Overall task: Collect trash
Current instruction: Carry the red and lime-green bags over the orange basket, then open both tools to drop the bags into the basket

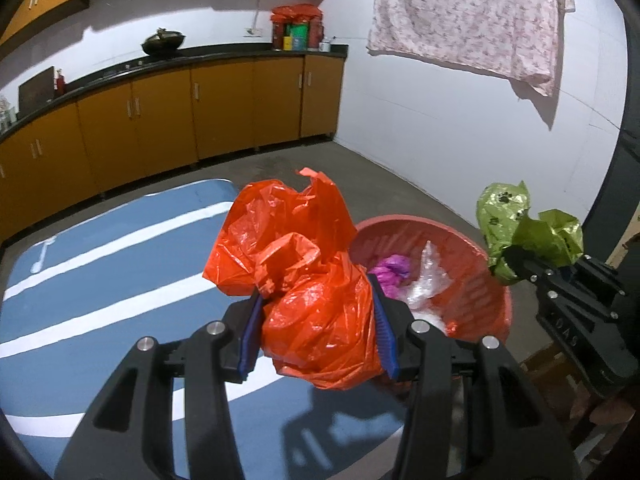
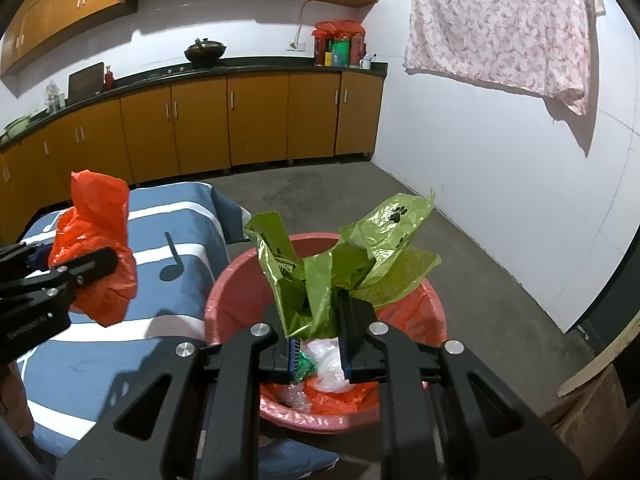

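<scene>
bin right of bed | cabinets behind | cloth on wall

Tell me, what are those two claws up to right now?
Left claw shut on orange bag. Right claw shut on green bag, over the red bin. Nothing in the way.

A blue cloth with white stripes covers a surface. Orange wooden cabinets line the far wall under a dark countertop holding a black wok. A pink floral sheet hangs against the white wall.
</scene>
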Demonstrator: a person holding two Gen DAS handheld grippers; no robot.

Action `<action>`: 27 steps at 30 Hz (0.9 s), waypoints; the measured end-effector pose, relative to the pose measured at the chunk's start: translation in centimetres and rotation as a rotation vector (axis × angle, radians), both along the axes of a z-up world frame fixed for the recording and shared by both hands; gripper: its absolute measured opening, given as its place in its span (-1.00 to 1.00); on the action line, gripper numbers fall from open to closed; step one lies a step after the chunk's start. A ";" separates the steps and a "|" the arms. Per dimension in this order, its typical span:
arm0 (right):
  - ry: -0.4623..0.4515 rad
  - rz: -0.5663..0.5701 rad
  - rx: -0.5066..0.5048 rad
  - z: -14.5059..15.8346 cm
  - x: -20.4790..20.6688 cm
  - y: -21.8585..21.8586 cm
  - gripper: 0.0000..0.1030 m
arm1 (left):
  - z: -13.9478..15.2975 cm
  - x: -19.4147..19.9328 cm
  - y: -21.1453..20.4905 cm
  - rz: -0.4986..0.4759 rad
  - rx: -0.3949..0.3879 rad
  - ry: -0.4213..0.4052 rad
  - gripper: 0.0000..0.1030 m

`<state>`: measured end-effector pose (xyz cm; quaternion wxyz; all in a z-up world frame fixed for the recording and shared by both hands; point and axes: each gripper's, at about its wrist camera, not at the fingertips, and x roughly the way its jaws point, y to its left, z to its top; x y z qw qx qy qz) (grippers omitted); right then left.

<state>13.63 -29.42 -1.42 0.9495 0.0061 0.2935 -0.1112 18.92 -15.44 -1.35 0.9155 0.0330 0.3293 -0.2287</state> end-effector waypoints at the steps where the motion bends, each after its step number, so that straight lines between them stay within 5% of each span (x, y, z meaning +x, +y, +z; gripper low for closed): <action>1: 0.003 -0.004 0.006 -0.2 0.1 -0.4 -0.69 | -0.2 0.2 -0.5 -0.007 -0.001 0.003 -0.09; 21: 0.022 -0.002 0.107 -2.2 2.8 -4.7 -0.68 | -4.5 4.9 -9.3 -0.141 -0.002 0.096 -0.02; 27: 0.010 -0.002 0.145 -2.4 2.3 -5.5 -0.10 | -6.0 5.9 -9.4 -0.151 -0.008 0.135 0.13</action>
